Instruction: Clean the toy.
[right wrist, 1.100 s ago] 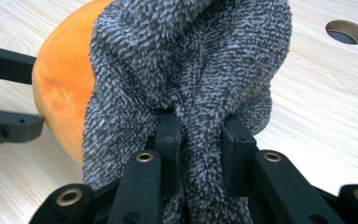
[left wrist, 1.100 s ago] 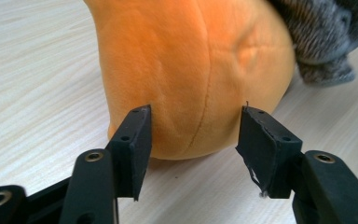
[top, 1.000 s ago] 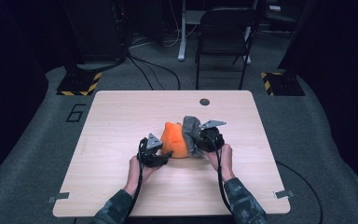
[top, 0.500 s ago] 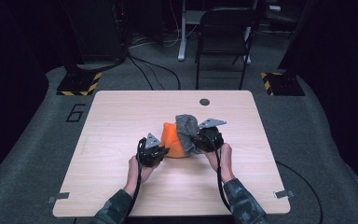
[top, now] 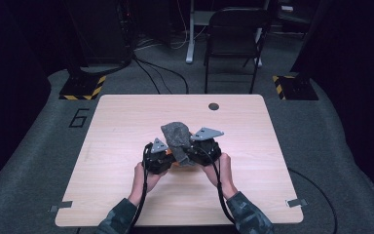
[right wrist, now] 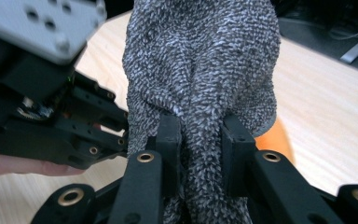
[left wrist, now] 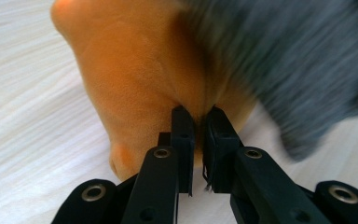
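An orange cloth (left wrist: 135, 70) lies bunched on the wooden table (top: 126, 122), and my left gripper (left wrist: 198, 114) is shut on a fold of its edge. A grey knitted cloth (right wrist: 205, 56) is draped over it from the right, so just a sliver of the orange cloth (top: 175, 164) peeks out in the high view. My right gripper (right wrist: 199, 126) is shut on a gathered bunch of the grey cloth (top: 175, 132) and holds it lifted off the table. The left gripper (top: 163, 158) and right gripper (top: 195, 151) sit close together at mid-table, each held in a hand.
A small dark round hole (top: 214, 106) marks the table near its far edge. Behind the table stand a folding chair (top: 233, 29) and cables on the dark floor. Bare wood lies to the left, right and front of the cloths.
The right gripper has risen and carried the grey cloth leftward over the orange cloth, which is now mostly covered. The left hand has stayed in place.
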Demonstrator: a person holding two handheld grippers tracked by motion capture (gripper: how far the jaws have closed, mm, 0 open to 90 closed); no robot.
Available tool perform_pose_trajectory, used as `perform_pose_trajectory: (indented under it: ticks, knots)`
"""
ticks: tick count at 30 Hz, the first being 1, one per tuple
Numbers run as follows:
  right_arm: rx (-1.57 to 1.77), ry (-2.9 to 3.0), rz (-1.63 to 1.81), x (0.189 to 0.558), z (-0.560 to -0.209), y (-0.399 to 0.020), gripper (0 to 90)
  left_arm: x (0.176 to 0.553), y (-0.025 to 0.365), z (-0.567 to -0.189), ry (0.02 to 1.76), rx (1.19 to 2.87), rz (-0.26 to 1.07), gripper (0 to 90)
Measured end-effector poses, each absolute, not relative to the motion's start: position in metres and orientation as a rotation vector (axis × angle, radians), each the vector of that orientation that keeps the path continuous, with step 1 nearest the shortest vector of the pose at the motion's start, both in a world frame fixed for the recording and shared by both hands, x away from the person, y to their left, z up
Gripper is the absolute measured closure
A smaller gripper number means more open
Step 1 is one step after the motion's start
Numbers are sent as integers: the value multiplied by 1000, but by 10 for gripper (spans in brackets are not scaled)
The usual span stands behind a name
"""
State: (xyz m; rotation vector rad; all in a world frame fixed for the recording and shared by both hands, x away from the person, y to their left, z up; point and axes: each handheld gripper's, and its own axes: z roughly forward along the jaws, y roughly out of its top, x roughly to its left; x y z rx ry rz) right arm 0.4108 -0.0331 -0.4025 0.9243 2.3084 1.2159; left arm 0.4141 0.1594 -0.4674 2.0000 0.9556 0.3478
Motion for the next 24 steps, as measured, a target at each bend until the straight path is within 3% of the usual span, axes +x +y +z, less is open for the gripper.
perform_pose_trajectory:
  ticks: [6, 24]
  knots:
    - [935, 2332, 1105, 421, -429, -29, 726, 413, 156, -468, 943, 2018, 337, 837]
    - [1055, 2336, 995, 437, -435, -61, 728, 421, 163, -476, 957, 1989, 317, 835]
